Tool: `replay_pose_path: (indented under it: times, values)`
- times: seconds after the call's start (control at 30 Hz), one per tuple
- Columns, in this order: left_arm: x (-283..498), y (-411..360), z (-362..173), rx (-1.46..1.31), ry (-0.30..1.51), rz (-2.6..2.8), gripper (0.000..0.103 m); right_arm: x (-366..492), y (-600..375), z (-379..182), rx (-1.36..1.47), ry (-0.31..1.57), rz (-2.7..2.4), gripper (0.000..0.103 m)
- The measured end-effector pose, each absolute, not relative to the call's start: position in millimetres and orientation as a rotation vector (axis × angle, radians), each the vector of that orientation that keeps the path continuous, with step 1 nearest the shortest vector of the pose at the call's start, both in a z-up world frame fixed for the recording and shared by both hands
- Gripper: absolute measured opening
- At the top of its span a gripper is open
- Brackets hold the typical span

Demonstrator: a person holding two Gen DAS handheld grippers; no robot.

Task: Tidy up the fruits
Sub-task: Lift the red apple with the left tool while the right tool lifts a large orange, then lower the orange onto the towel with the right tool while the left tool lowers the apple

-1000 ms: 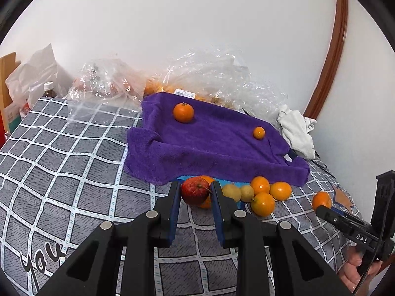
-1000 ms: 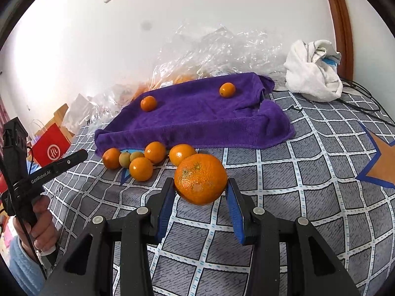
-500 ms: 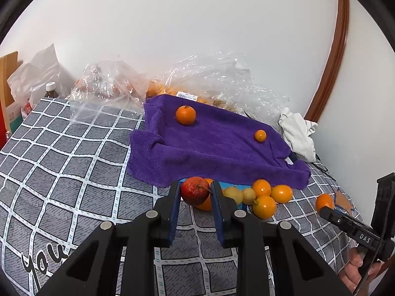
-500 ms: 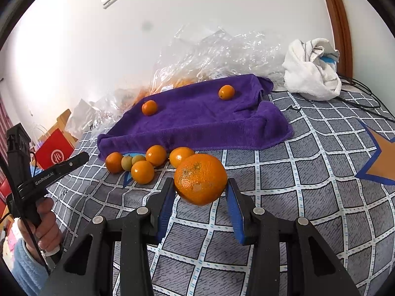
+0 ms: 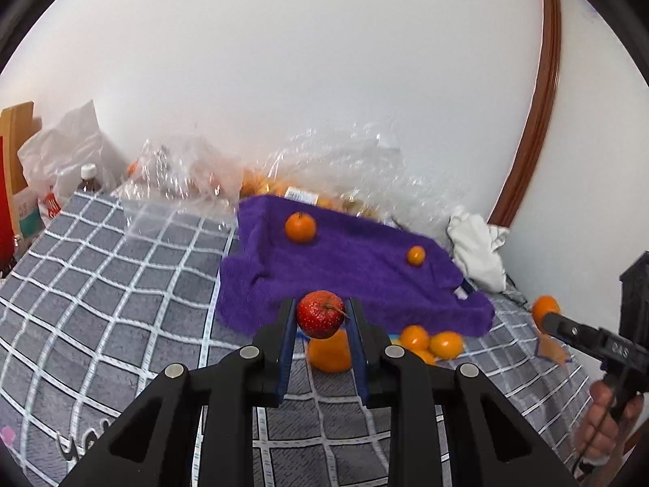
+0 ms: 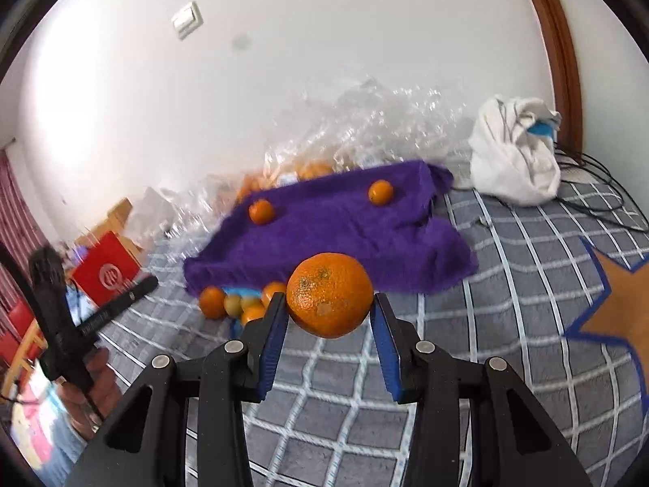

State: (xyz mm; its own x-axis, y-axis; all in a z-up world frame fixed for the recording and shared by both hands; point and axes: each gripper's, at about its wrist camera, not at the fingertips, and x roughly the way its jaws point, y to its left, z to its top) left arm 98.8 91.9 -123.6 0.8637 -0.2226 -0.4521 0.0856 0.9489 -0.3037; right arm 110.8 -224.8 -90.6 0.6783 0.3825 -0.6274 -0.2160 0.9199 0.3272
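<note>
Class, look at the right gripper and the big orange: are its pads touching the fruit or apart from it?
Touching. In the right wrist view the right gripper has both blue pads pressed against the big orange, carried clear of the blanket.

The left gripper (image 5: 321, 316) has matt black plastic arms with round bright metal fasteners and smooth blue pads; the right gripper (image 6: 329, 316) is built the same. The red fruit (image 5: 320, 313) between the left pads has a glossy, finely speckled skin. The large orange (image 6: 329, 294) between the right pads has a dimpled, semi-matt peel with brownish rough scars. The purple towel (image 5: 365, 272) is thick, fuzzy terry cloth. The bedcover (image 6: 507, 296) is soft matt cloth with a white grid. The bags (image 5: 344, 170) along its far edge are crinkled, glossy clear plastic. The white cloth (image 6: 515, 154) is crumpled fabric. The door frame (image 5: 539, 121) is polished brown wood.
</note>
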Motion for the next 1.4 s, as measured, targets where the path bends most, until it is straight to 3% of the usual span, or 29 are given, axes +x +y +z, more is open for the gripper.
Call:
replay_pose_path:
  times: [0.27,0.57,0.87,1.03,1.4]
  values:
    - [105.5,92.1,-67.1,-0.25,0.456,-0.17,0.023,151.7,-218.2,-60.2,0.182,0.678,0.328,0.042]
    - [170.6,74.6,-46.0,-0.26,0.46,-0.165,0.023,217.0,-206.1,-41.4,0.186,0.656,0.334,0.042]
    - [253.6,59.6,-86.6,-0.293,0.529,-0.145,0.023,259.2,-211.9,-93.4,0.179,0.75,0.261,0.042]
    - [263.9,69.2,-127.1,-0.348,0.593,-0.152,0.023,271.3,-205.0,-129.1,0.095,0.839,0.23,0.042]
    - [270.3,73.3,-149.0,-0.295,0.656,-0.064,0.023,283.7,-197.4,-166.8,0.018,0.903,0.193,0.042]
